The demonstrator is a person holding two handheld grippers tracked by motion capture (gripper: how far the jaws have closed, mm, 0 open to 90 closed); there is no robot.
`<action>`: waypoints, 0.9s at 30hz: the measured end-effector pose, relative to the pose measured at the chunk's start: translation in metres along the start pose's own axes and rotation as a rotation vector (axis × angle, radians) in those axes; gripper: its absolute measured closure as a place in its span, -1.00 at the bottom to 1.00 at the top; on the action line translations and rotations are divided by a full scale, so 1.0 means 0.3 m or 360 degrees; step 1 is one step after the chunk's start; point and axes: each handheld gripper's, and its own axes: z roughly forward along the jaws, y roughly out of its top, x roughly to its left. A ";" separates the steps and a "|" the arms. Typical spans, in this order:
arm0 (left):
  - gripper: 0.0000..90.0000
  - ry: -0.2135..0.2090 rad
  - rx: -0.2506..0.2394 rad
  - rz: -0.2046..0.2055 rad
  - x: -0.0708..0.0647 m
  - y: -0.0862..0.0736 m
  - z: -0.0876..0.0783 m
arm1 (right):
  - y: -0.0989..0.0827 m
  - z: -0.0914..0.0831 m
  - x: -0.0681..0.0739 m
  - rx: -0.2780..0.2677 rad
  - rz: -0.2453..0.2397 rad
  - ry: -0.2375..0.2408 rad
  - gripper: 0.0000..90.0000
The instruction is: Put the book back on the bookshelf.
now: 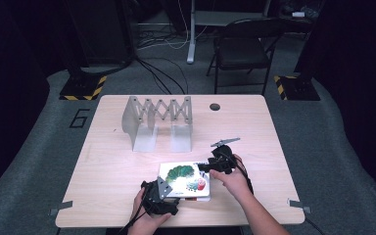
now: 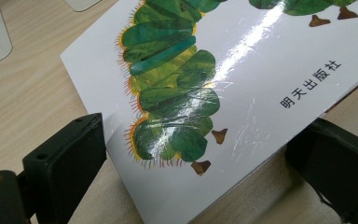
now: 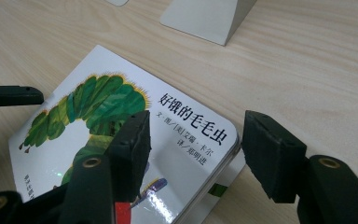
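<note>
The light wooden table [image 1: 103,166] is standing on grey carpet in a dark room, with a folding chair [image 1: 242,49] behind it. A grey accordion rack [image 1: 159,120] is sitting mid-table. The caterpillar book [image 1: 185,180] is lying flat near the front edge. The left hand-held gripper [image 2: 191,163] is straddling its corner, spread. The right hand-held gripper [image 3: 193,149] is spread over the opposite corner.
</note>
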 end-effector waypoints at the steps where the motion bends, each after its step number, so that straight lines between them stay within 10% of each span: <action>1: -0.87 0.0000 0.0000 0.0000 0.000 0.000 0.000 | 0.000 0.000 0.000 0.0000 0.0000 0.0000 -0.07; 7: -0.84 0.0006 -0.0005 0.0050 -0.006 0.001 -0.006 | 0.001 0.000 0.005 -0.0021 -0.0015 -0.0010 -0.06; 11: -0.56 0.0029 -0.0031 0.0200 -0.033 0.005 -0.019 | 0.002 0.000 0.004 -0.0026 -0.0015 -0.0017 -0.05; 27: -0.56 -0.0002 -0.0067 0.0167 -0.024 -0.005 -0.018 | -0.002 0.007 -0.004 -0.0006 0.0007 -0.0008 -0.05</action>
